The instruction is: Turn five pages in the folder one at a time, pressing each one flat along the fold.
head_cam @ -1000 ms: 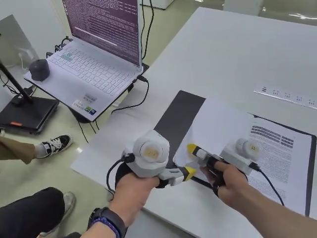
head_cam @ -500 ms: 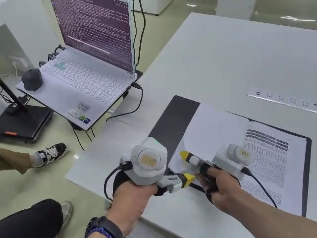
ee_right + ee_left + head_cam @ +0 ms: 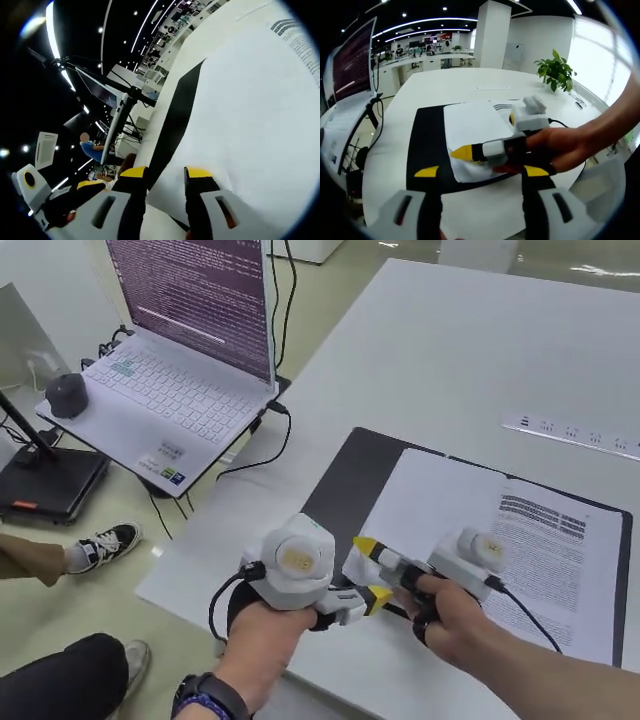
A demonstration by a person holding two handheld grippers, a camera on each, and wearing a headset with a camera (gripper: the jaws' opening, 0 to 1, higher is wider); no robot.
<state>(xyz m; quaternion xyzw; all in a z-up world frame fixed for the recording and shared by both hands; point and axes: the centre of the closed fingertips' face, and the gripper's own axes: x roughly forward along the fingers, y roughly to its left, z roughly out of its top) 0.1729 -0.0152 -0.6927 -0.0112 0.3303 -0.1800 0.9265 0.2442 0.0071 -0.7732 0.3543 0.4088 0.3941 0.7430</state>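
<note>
A page turn looks to be starting: the right gripper (image 3: 366, 546), jaws slightly apart astride the page (image 3: 440, 505) corner at 7 o'clock on the folder (image 3: 350, 480), must pinch and carry it toward 9 o'clock, while the left gripper (image 3: 378, 593) hovers with jaws wide.

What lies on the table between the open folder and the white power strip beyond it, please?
Nothing: in the head view the table is bare between the folder and the power strip.
</note>
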